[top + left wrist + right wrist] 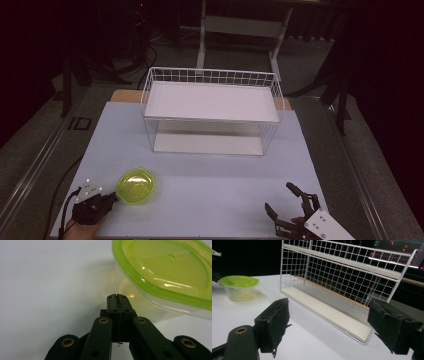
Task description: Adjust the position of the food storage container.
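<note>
A clear plastic tub with a lime-green lid (pixel 135 186) stands on the white table near its front left; the same tub (pixel 165 280) looms close in the left gripper view and sits far left as the tub (pixel 238 287) in the right gripper view. My left gripper (pixel 111 198) is shut with nothing between its jaws, its tips (pixel 117 298) low on the table just short of the tub's side wall. At the front right my right gripper (pixel 282 199) stands open and empty, and its pads (pixel 278 322) face the rack.
A white wire rack (pixel 212 111) with two shelves stands at the middle back of the table (pixel 210 185); in the right gripper view the rack (pixel 342 277) is seen from its end. A black cable trails off the left gripper past the table's front left corner.
</note>
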`<move>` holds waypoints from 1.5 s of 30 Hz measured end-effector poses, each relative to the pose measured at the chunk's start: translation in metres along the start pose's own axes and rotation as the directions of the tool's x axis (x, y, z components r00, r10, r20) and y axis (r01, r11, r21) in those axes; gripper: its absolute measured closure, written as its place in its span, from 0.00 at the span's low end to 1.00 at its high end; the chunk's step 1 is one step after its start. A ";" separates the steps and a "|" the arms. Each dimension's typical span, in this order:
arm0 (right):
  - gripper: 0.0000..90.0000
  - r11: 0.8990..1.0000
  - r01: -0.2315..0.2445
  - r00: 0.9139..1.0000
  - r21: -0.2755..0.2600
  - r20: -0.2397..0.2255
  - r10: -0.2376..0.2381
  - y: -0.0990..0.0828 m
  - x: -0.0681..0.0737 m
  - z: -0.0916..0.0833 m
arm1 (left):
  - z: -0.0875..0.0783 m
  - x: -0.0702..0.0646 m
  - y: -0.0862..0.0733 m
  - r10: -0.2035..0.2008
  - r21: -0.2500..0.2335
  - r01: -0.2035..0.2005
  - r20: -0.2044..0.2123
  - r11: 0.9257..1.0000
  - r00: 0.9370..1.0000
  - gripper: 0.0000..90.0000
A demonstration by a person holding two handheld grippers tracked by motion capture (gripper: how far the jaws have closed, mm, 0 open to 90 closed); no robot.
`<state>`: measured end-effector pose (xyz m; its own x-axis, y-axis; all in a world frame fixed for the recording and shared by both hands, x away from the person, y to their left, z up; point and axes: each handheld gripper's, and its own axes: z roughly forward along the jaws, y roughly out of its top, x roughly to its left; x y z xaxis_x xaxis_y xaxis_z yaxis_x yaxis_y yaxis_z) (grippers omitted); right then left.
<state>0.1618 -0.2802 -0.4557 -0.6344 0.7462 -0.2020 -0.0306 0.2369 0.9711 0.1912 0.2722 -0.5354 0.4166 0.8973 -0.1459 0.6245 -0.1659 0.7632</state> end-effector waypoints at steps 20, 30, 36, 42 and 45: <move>0.19 1.000 0.003 1.000 -0.003 -0.003 -0.003 0.001 0.000 0.000 | 0.009 -0.020 0.010 0.063 0.000 -0.064 0.092 0.998 0.994 1.00; 0.19 1.000 0.001 1.000 -0.004 -0.001 -0.001 0.001 0.001 -0.001 | 0.022 -0.044 0.017 0.112 0.044 -0.119 0.141 0.992 0.984 1.00; 0.19 1.000 0.008 1.000 -0.002 0.000 -0.008 0.001 0.001 0.000 | 0.040 -0.070 0.026 0.148 0.067 -0.164 0.196 0.984 0.969 1.00; 0.19 1.000 0.005 1.000 -0.001 0.001 -0.005 0.000 0.000 -0.002 | 0.051 -0.087 0.033 0.174 0.067 -0.196 0.248 0.978 0.953 1.00; 0.19 1.000 0.004 1.000 0.000 0.001 -0.004 0.000 0.000 -0.003 | 0.049 -0.083 0.034 0.170 0.065 -0.189 0.229 0.980 0.959 1.00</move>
<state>0.1599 -0.2823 -0.4556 -0.6338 0.7455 -0.2062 -0.0337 0.2398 0.9702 0.2099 0.1727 -0.5282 0.6566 0.7382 -0.1545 0.5760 -0.3586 0.7346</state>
